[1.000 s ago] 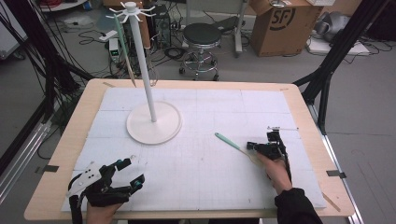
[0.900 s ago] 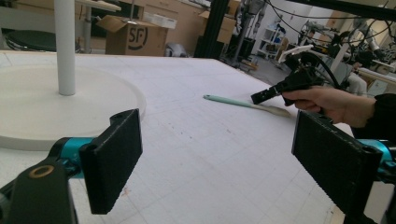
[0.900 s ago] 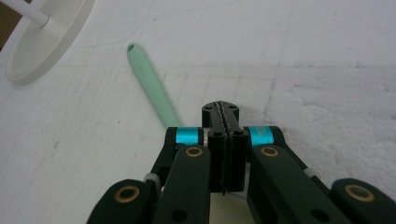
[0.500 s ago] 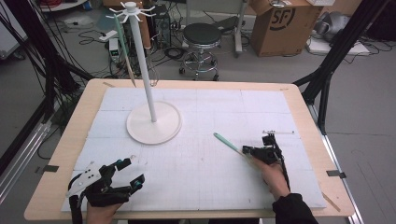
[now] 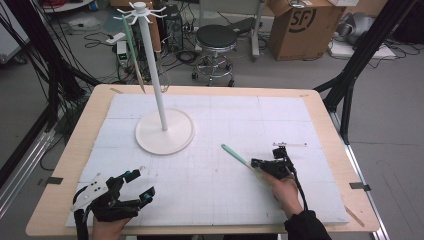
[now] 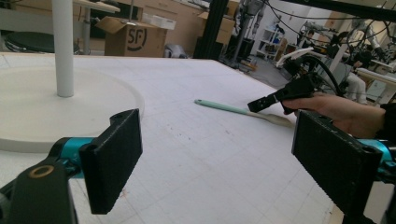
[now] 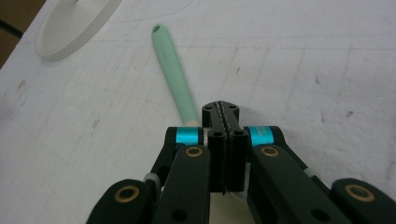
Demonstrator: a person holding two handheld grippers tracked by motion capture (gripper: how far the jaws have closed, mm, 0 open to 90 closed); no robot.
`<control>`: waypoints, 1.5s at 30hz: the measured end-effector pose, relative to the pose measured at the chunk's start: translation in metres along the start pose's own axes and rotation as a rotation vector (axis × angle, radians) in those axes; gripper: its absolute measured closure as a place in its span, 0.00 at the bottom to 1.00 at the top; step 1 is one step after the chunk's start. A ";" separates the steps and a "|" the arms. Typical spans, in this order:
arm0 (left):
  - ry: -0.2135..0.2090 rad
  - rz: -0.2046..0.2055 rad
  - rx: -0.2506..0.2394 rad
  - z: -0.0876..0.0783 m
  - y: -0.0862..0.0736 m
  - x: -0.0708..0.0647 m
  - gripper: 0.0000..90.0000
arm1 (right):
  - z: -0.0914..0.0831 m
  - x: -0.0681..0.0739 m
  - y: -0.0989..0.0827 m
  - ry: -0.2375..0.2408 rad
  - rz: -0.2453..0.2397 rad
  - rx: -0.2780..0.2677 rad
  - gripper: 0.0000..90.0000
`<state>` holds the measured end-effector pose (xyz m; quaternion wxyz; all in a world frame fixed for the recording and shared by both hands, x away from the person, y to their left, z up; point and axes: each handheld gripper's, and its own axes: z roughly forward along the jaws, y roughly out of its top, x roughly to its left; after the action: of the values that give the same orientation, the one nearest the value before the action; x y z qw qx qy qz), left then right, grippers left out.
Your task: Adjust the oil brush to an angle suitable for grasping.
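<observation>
While right tongs (image 7: 223, 112) clenched hide spatula (image 7: 173, 74) blade, left tongs (image 6: 224, 158) released

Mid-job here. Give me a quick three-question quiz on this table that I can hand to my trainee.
1. True or false: the left gripper has its jaws open, with nothing between them.
2. What lies on the mat at the right gripper? A: a green-handled utensil; B: a cup; C: a cloth.
3. Fill in: from the hooks of the white stand hangs a second long ____.
Key: 1 true; 2 A; 3 utensil.
</observation>
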<state>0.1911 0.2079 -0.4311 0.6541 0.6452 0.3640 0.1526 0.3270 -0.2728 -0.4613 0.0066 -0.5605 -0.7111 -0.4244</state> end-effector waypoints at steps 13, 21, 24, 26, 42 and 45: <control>-0.001 0.006 -0.002 0.000 0.001 0.000 0.19 | 0.013 0.021 -0.004 0.026 -0.031 0.014 1.00; -0.002 0.006 -0.004 -0.001 0.001 0.000 0.19 | 0.022 0.034 -0.005 0.046 -0.055 0.030 1.00; -0.002 0.005 -0.005 -0.001 0.001 -0.001 0.19 | 0.026 0.039 -0.005 0.054 -0.063 0.037 1.00; -0.002 0.005 -0.008 -0.001 0.001 -0.001 0.19 | 0.028 0.041 -0.005 0.056 -0.067 0.037 1.00; 0.000 0.005 -0.004 -0.002 0.001 0.001 0.19 | 0.012 0.040 -0.004 0.074 -0.069 -0.093 0.59; 0.001 0.002 -0.002 -0.002 0.001 0.000 0.19 | 0.008 0.044 -0.005 0.091 -0.081 -0.113 0.55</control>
<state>0.1904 0.2097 -0.4302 0.6544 0.6449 0.3637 0.1537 0.3108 -0.2337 -0.4479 -0.0097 -0.5108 -0.7073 -0.4887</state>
